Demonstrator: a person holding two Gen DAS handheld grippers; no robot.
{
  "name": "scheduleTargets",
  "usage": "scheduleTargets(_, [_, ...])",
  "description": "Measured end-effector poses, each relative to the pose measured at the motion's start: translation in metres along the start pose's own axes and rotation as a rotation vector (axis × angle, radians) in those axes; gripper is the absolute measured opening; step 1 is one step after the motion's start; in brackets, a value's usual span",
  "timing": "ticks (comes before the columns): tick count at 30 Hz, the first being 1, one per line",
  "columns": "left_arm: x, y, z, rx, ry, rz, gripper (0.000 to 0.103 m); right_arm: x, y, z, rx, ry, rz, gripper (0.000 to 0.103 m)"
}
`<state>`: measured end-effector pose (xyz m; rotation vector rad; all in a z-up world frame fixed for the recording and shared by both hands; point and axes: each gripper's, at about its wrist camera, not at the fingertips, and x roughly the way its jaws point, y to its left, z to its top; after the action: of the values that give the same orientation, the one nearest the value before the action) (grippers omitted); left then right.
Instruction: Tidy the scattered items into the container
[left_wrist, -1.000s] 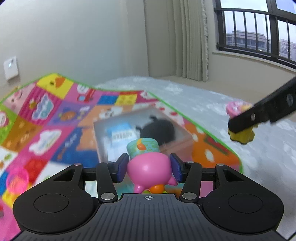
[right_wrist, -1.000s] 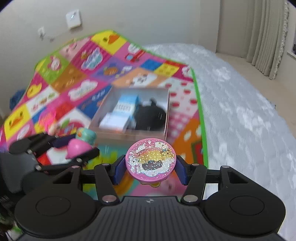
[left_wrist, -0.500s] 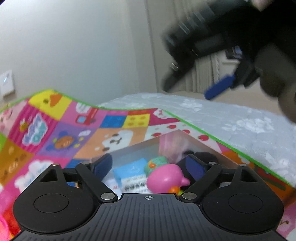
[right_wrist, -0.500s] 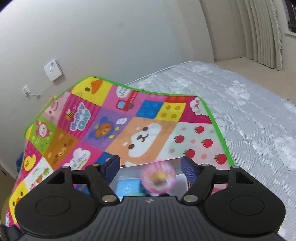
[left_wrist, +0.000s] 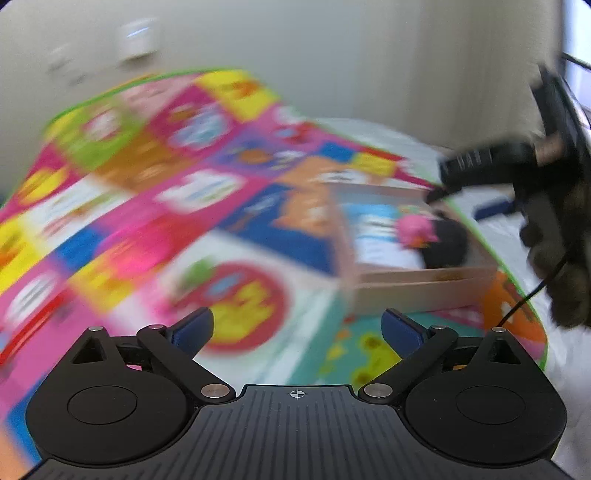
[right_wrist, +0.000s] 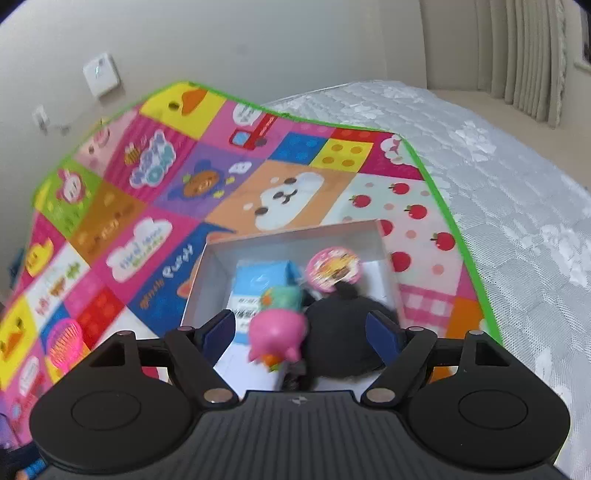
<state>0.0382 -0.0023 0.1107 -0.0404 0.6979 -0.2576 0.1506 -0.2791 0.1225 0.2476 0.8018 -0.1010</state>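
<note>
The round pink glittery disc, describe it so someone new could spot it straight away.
Find the patchwork play mat, then the open box on it. The disc lies at the box's far end, flat and round, unlike the pink figure and black lump.

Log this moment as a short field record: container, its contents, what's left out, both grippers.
container: open box on play mat
contents: pink toy, glitter disc, blue carton, black item
left out: pink comb on mat
left gripper: jaws opening, nothing between
right gripper: above box, jaws opening, gripping nothing
</note>
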Motion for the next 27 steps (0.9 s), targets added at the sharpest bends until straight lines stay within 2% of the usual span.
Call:
scheduleTargets(2, [-0.023,0.022,-0.005,-0.129,-0.002,0.012,0.102,0.003,0.018,-0.008,0.018,0.027,-0.005,0.075])
scheduleTargets(3, [-0.031,0.031,-0.009,-0.181,-0.01,0.024,0.102,0.004,0.027,-0.012,0.039,0.051,0.021,0.071])
scheduleTargets(6, [-0.04,0.057,-0.012,-0.271,-0.024,0.101,0.102,-0.002,0.063,-0.026,0.038,0.114,0.095,0.068])
scheduleTargets(9, [-0.047,0.086,-0.01,-0.315,-0.084,0.19,0.102,-0.01,0.114,-0.04,-0.101,0.123,0.112,0.068])
scheduleTargets(11, [-0.046,0.11,-0.009,-0.342,-0.127,0.291,0.102,-0.011,0.148,-0.049,-0.192,0.129,0.124,0.068])
scheduleTargets(14, [-0.037,0.151,-0.013,-0.437,-0.122,0.413,0.102,-0.003,0.192,-0.061,-0.273,0.137,0.147,0.068])
scheduleTargets(18, [-0.025,0.189,-0.021,-0.59,-0.053,0.396,0.102,0.018,0.236,-0.072,-0.298,0.162,0.185,0.062])
scheduleTargets(23, [-0.014,0.197,-0.025,-0.612,-0.05,0.377,0.103,0.062,0.272,-0.074,-0.24,0.209,0.211,0.062])
scheduleTargets(27, [-0.004,0.211,-0.034,-0.67,-0.027,0.398,0.103,0.096,0.287,-0.082,-0.24,0.235,0.16,0.062])
